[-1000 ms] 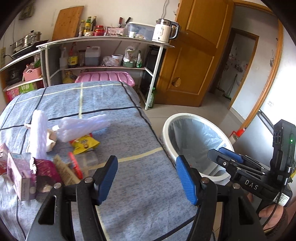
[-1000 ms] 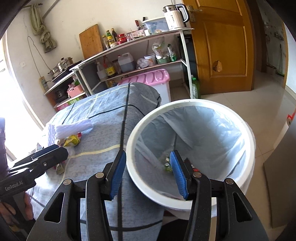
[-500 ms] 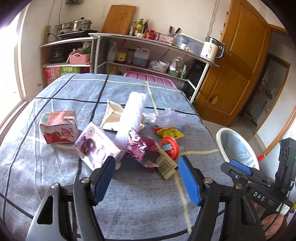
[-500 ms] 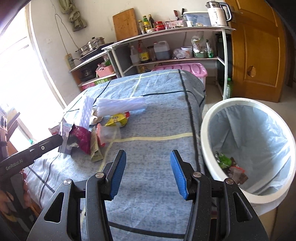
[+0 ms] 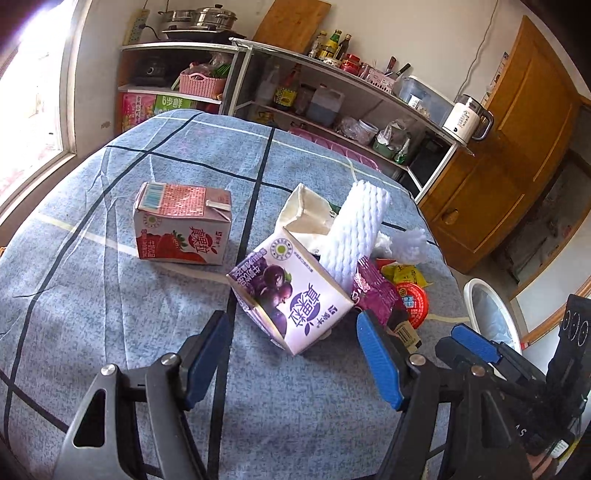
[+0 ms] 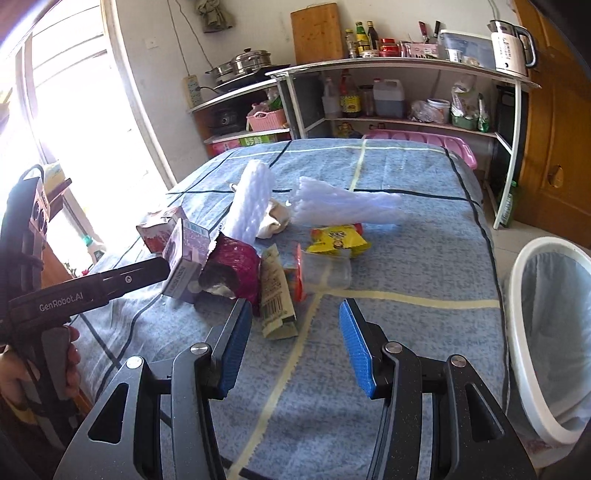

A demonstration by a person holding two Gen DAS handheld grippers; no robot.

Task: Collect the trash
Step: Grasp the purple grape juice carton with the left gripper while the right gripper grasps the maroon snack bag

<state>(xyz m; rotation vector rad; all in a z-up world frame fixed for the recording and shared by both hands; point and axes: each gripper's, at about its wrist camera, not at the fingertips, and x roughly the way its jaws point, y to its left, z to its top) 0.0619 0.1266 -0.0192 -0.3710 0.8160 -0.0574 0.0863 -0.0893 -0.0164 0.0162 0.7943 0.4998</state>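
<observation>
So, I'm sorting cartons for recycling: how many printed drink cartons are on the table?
2: a strawberry carton standing apart toward the window, and a purple grape carton tilted against the pile; more may be hidden.

A home kitchen is shown. Shelves (image 6: 402,68) along the wall are stocked with sauce bottles (image 6: 364,35), a kettle (image 6: 511,46) and a cutting board (image 6: 319,33); steel pots (image 5: 199,18) are set on a stove. A wooden door (image 5: 517,147) and a cloth-covered worktop (image 5: 110,314) are seen.
</observation>
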